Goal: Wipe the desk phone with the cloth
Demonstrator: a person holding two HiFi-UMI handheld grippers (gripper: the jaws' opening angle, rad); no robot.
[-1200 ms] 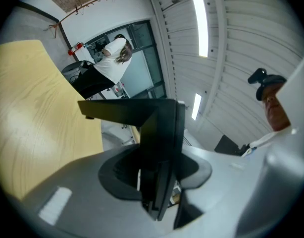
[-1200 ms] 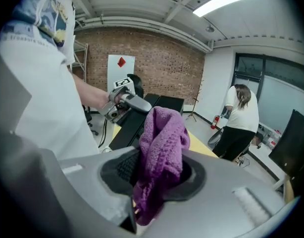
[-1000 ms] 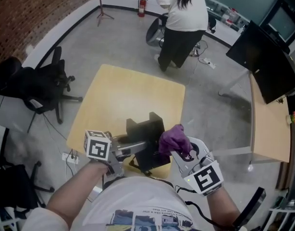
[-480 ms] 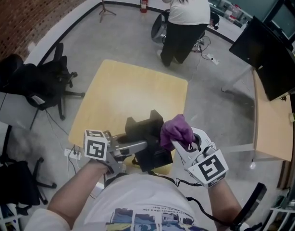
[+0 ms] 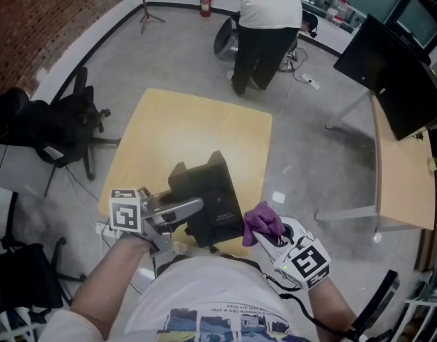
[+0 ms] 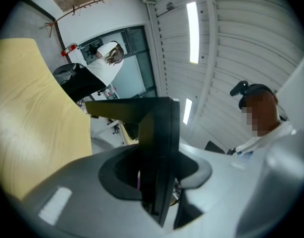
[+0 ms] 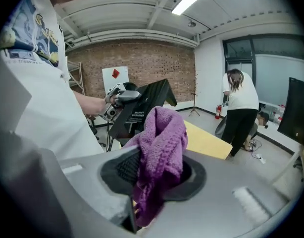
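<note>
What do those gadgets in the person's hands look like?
The left gripper and right gripper are grey handheld tools, each carrying a white cube with black square markers. A black cable trails by the right one. The person wears a white, short-sleeved printed T-shirt.

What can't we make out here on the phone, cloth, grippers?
- desk phone keypad side: turned away in head view; edge-on in left gripper view.
- Its label print: too small, head and right gripper views.
- cloth touching phone or not: head view unclear.
- right gripper pads: buried under cloth, right gripper view.
</note>
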